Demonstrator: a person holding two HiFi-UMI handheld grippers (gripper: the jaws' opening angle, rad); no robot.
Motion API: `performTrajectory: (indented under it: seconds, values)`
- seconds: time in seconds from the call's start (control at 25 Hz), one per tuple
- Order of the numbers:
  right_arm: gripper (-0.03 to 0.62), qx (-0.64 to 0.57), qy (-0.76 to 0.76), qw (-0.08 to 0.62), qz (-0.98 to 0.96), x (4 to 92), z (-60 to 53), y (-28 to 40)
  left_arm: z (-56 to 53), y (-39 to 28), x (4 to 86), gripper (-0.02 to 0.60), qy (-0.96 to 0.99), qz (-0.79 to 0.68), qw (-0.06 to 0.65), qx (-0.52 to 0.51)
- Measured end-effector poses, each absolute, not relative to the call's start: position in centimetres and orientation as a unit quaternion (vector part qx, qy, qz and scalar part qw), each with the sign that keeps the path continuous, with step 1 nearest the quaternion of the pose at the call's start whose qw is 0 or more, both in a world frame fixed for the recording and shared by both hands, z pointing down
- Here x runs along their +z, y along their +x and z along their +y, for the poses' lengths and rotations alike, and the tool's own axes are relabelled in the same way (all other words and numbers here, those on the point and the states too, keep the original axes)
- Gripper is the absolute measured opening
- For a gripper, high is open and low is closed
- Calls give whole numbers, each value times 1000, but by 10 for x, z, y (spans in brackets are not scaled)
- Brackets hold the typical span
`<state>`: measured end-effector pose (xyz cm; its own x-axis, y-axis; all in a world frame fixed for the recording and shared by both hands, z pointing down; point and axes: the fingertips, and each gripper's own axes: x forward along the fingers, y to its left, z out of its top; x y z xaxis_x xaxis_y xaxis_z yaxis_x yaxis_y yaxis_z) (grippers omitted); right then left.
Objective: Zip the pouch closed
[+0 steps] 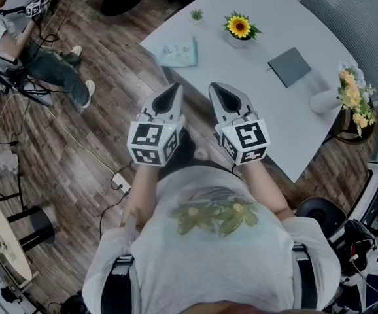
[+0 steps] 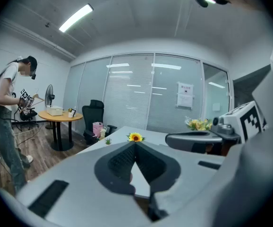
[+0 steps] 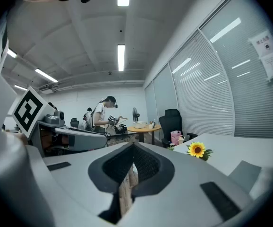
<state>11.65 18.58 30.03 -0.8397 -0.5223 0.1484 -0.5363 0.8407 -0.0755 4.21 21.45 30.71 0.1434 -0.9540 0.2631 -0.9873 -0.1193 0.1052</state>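
Head view shows the job is not started yet, I think. The white table (image 1: 267, 110) is bare in front of you, so you have room to reach. The light blue pouch (image 1: 178, 52) lies flat near its left edge, well apart from both tongs. Your left tongs (image 1: 174, 87) and right tongs (image 1: 216, 87) are pressed together and hold nothing. Next, spread them and reach out. Mind the sunflower pot (image 1: 239, 28).
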Motion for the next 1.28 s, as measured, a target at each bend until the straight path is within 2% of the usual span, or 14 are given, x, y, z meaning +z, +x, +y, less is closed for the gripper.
performTrajectory:
  seconds: [0.56, 0.64, 0.72, 0.76, 1.12, 1.28]
  values:
    - [18, 64, 283, 51, -956, 298, 165, 114, 191, 38, 309, 7, 747, -647, 134, 72]
    - [27, 65, 282, 49, -956, 298, 161, 111, 187, 33, 309, 78, 746, -648, 133, 73]
    - [146, 72, 281, 50, -956, 299, 155, 108, 181, 29, 310, 143, 746, -649, 127, 79]
    - [160, 76, 281, 51, -955, 300, 152, 106, 177, 27, 311, 172, 746, -649, 125, 84]
    - [196, 96, 287, 80, -950, 320, 120, 91, 147, -5, 327, 280, 752, -636, 142, 104]
    - [201, 104, 294, 100, -945, 333, 102, 83, 131, -23, 336, 287, 753, -630, 150, 115]
